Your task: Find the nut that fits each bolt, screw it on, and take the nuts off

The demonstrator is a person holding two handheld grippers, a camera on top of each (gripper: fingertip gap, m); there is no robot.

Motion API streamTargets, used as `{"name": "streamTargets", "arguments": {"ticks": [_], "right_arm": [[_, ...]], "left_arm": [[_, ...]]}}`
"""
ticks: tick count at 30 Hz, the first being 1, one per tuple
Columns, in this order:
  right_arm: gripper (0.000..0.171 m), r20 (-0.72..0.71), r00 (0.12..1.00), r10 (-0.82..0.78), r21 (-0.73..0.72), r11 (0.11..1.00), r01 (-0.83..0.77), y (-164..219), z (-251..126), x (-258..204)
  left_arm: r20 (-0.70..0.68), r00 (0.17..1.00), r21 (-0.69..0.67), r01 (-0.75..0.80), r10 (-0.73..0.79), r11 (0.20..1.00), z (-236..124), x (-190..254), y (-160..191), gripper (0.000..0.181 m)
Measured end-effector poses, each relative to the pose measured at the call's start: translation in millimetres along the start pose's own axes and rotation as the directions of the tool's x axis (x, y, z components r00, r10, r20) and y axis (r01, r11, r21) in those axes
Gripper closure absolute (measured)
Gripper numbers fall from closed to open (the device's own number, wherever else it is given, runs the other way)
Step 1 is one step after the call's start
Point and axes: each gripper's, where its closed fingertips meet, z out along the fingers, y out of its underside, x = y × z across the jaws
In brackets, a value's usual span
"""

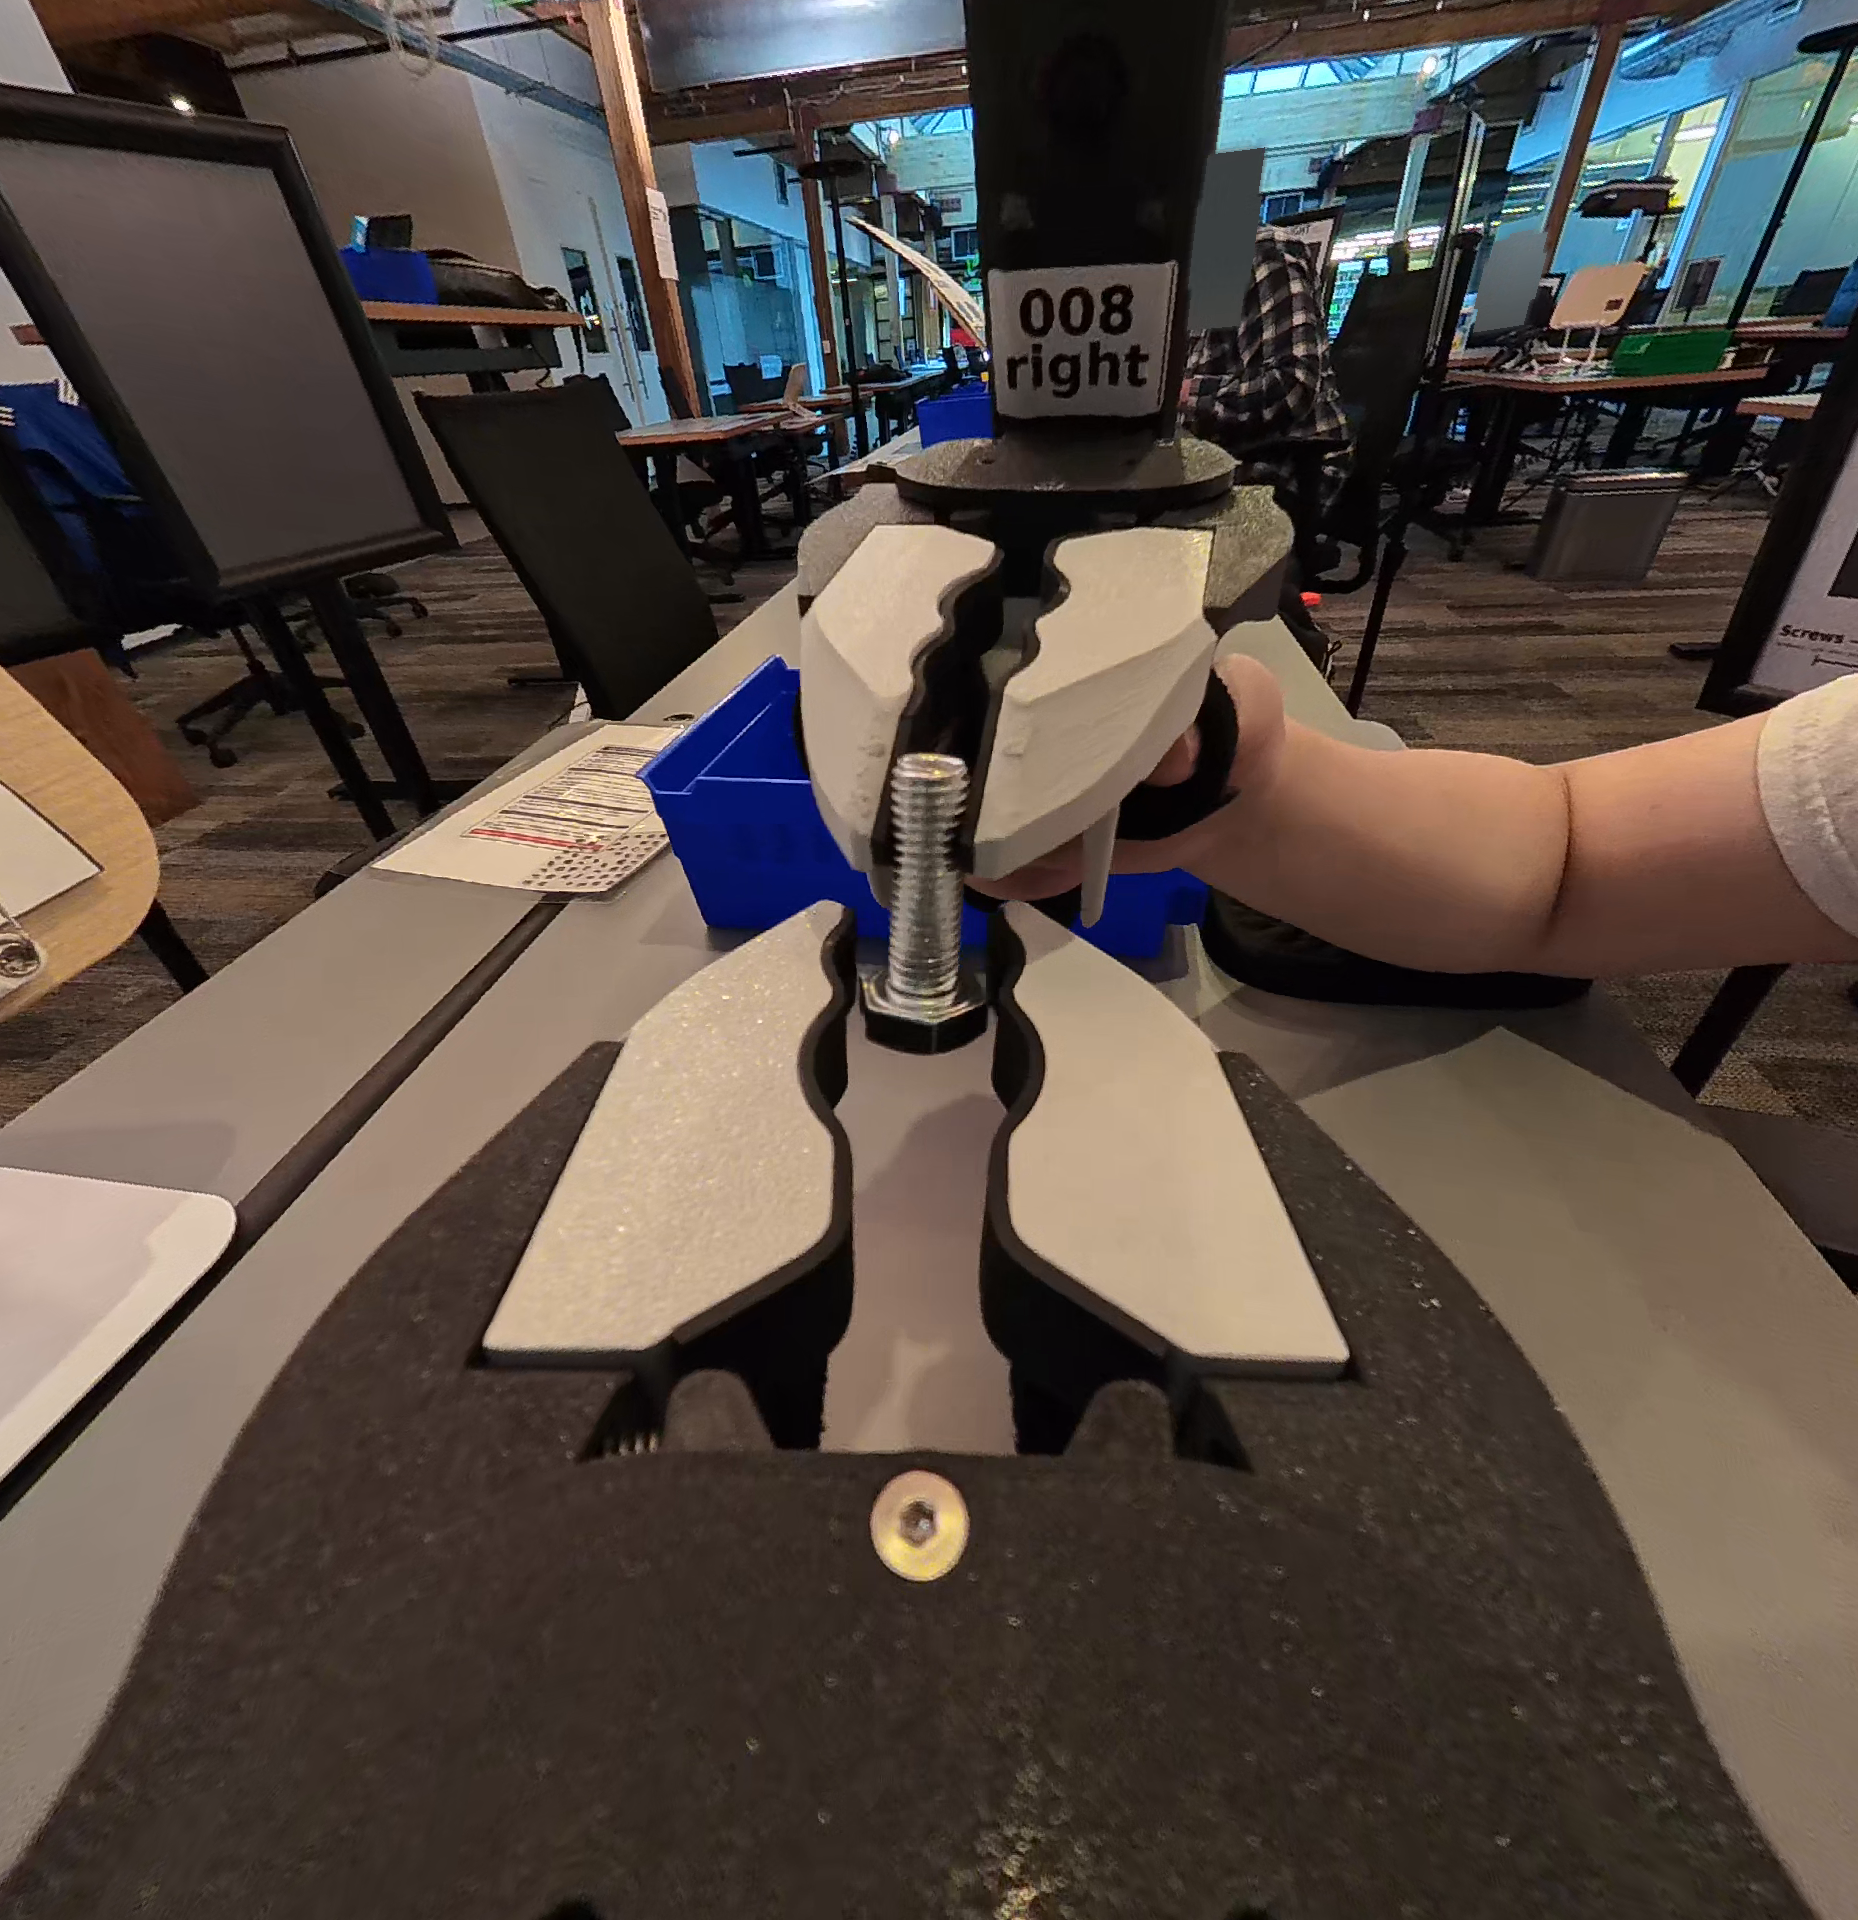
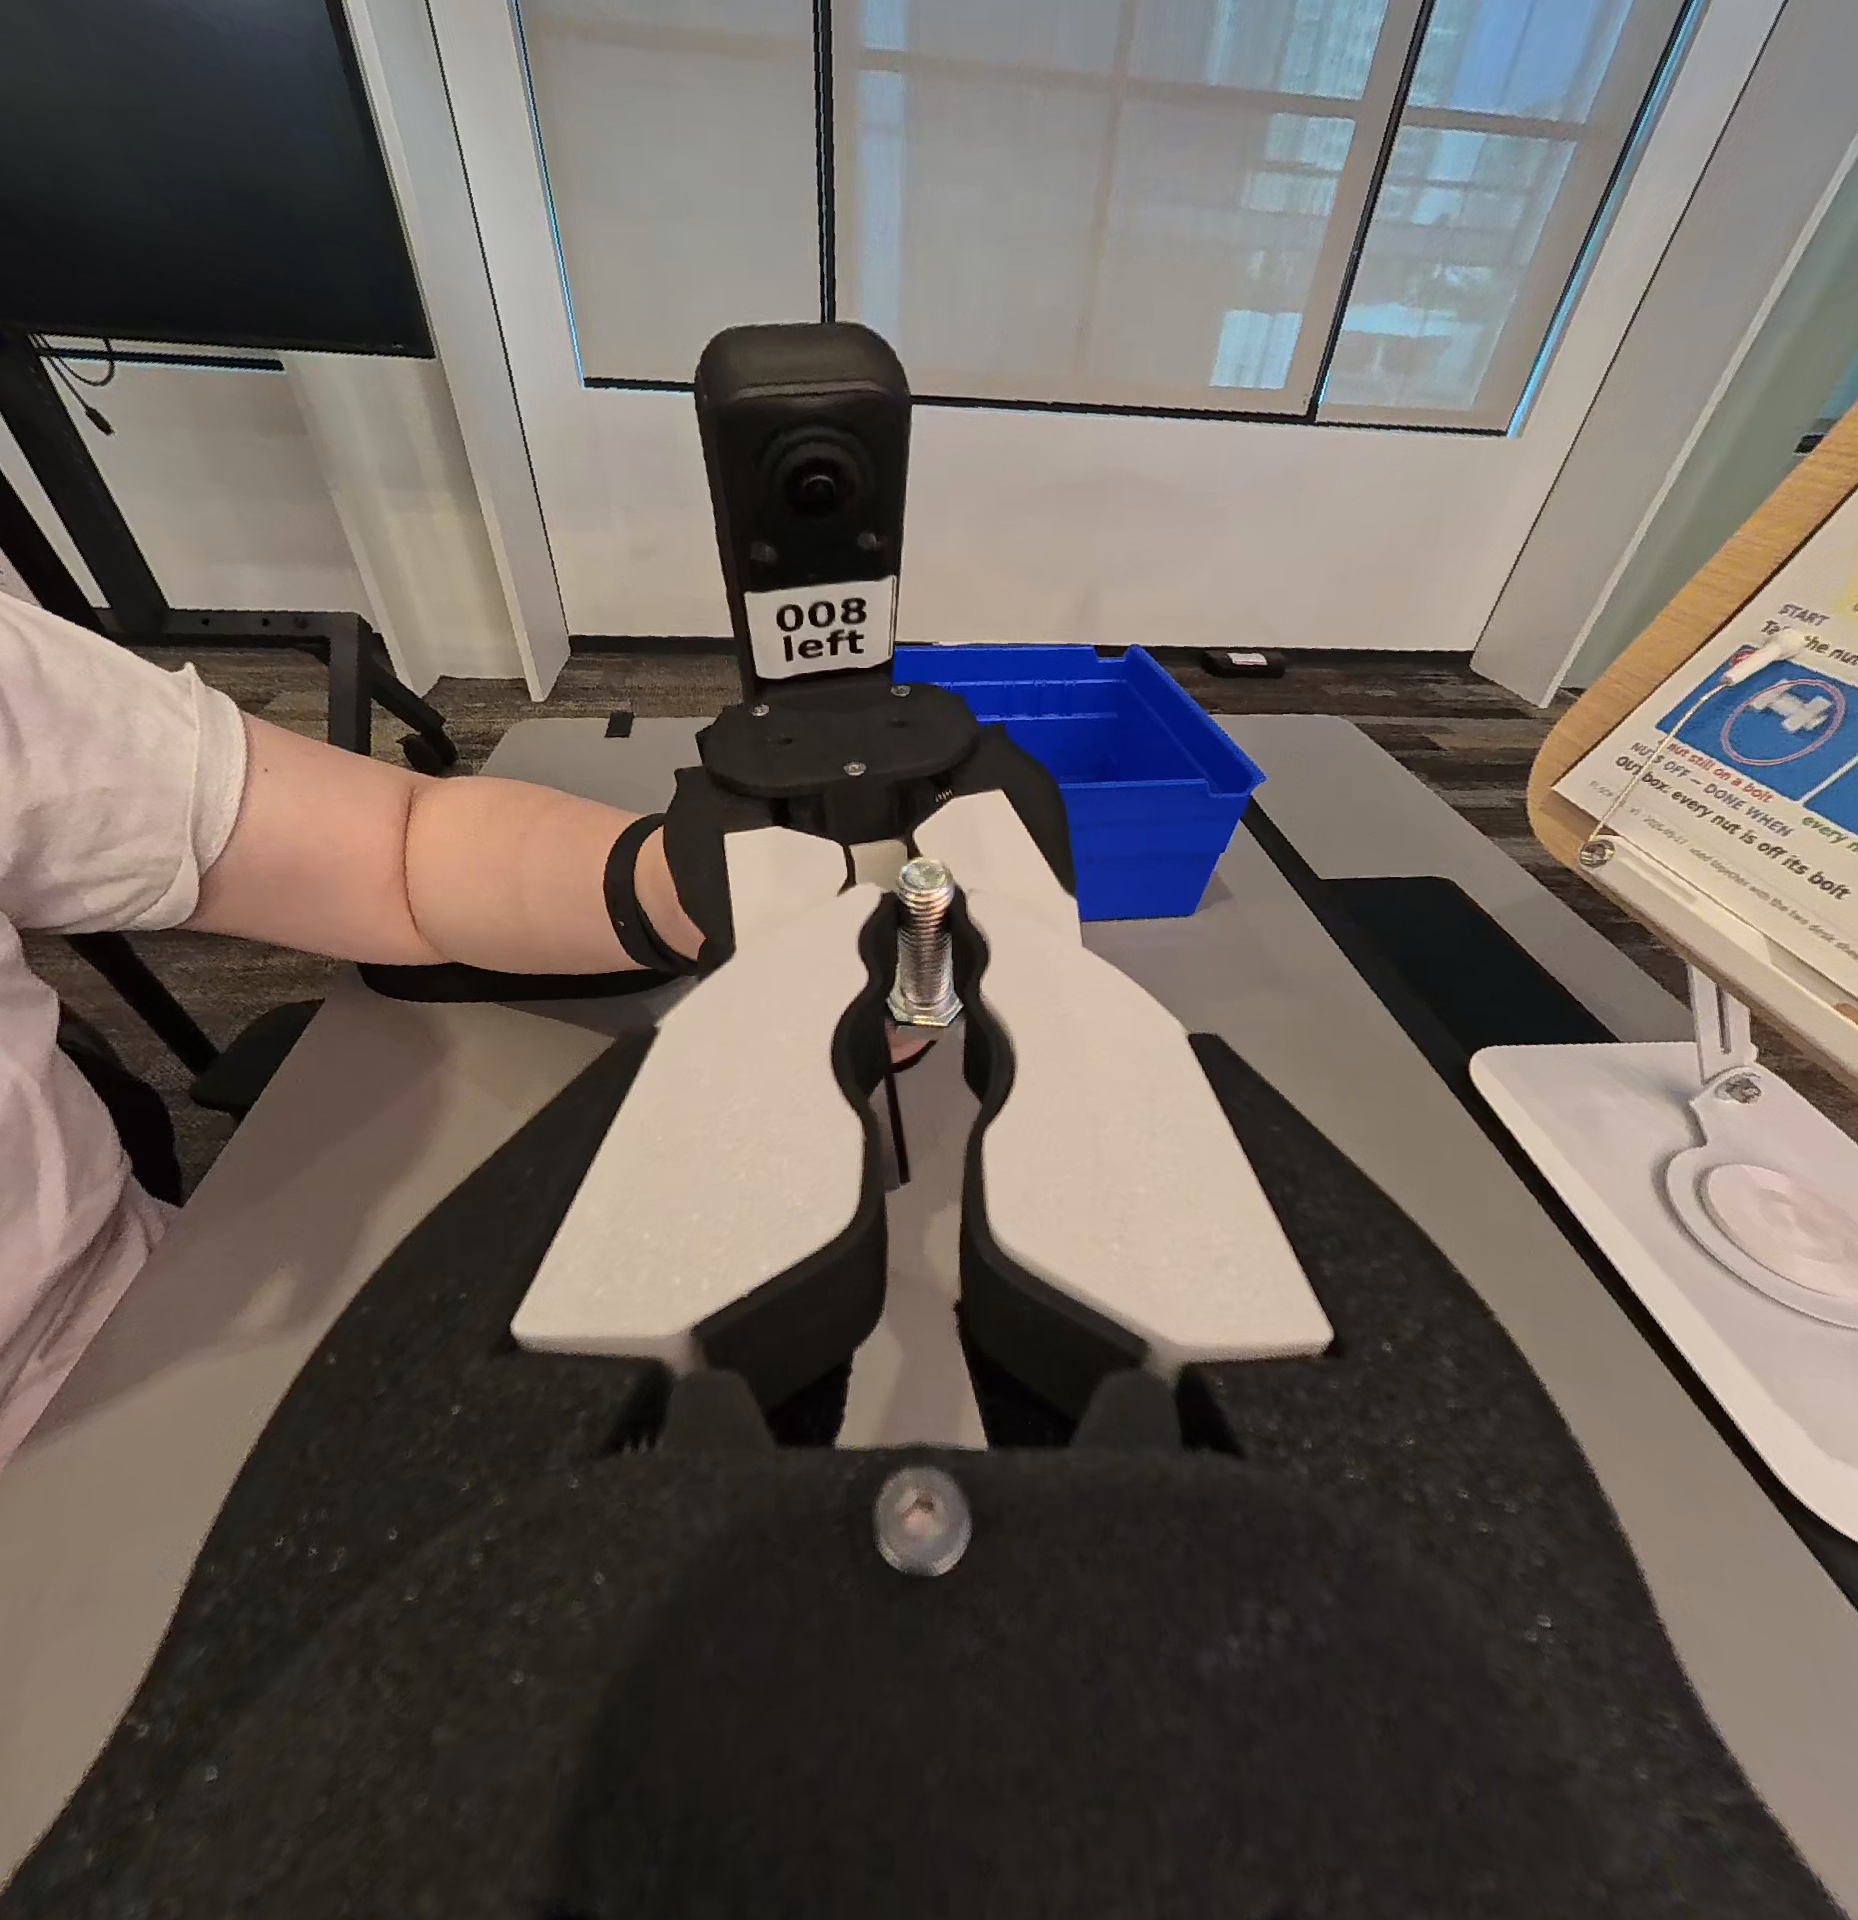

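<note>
The bolt [image 1: 925, 883] spans both grippers' jaws, clamped at each end.

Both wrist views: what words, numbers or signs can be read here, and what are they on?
I note what carries each text but don't repeat the wording.
White label on the right gripper: bold, legible.
White label on the left gripper: bold, legible.
Instruction sheet on the wooden stand: partly legible.
Laminated sheet beside the blue bin: too small.
Framed poster, right edge: cut off.
</note>
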Motion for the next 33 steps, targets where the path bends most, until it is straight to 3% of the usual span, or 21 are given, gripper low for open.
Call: {"name": "streamTargets", "arguments": {"ticks": [18,19,21,25,27,30,33], "right_arm": [[0.162,-0.015,1.0,-0.01,0.011,1.0,0.01,0,-2,3],[0.158,-0.024,1.0,-0.013,0.022,1.0,0.013,-3,-3,4],[0.134,-0.07,0.997,-0.032,0.065,0.997,0.037,-13,-8,8],[0.139,-0.035,0.998,-0.052,0.112,0.992,0.056,-22,-22,6],[0.141,0.002,0.998,-0.058,0.02,0.998,0.058,2,-17,10],[0.139,0.054,0.998,-0.023,-0.255,0.966,0.036,75,0,20],[0.143,-0.012,1.0,-0.002,-0.428,0.904,-0.003,135,16,37]], "left_arm": [[0.012,1.0,0.004,0.006,-0.006,1.0,-1,-4,0,0.167],[0.006,1.0,0.007,0.011,-0.011,1.0,-2,-3,-1,0.167],[0.021,1.0,0.006,0.012,-0.012,1.0,-6,-8,-4,0.167],[0.108,0.994,0.009,0.001,-0.002,1.0,-27,-30,-17,0.167],[0.14,0.99,0.015,0.003,-0.005,1.0,-42,-40,-28,0.167],[0.203,0.979,0.037,0.019,-0.026,0.999,-65,-55,-42,0.167],[0.232,0.971,0.063,0.035,-0.049,0.997,-81,-64,-52,0.167]]}}
